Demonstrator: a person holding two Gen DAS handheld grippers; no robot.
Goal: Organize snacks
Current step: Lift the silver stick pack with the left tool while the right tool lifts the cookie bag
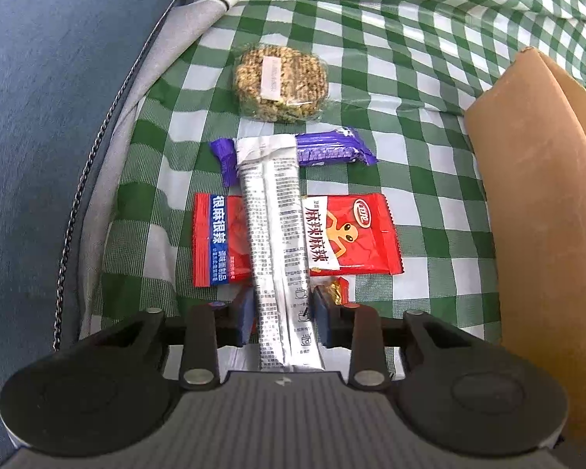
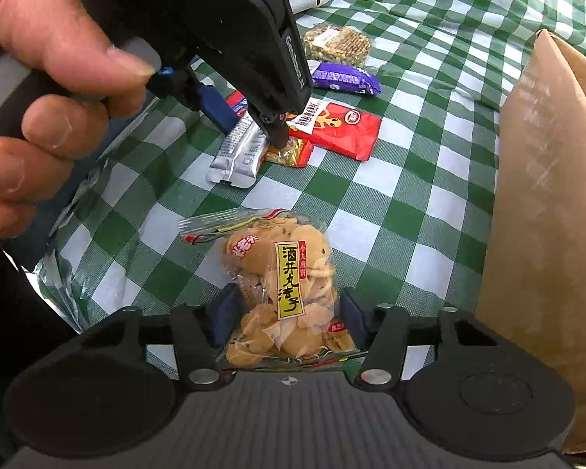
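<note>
Green-white checked cloth (image 1: 390, 58) over surface; blue upholstery (image 1: 39, 117) beside.

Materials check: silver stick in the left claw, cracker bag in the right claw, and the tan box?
Silver stick pack: looks like metallised foil film, glossy, with creases and sharp glints. Cracker bag: thin clear plastic film; the crackers show through, and it wrinkles. Tan box: likely matte brown cardboard with a ragged top edge.
</note>
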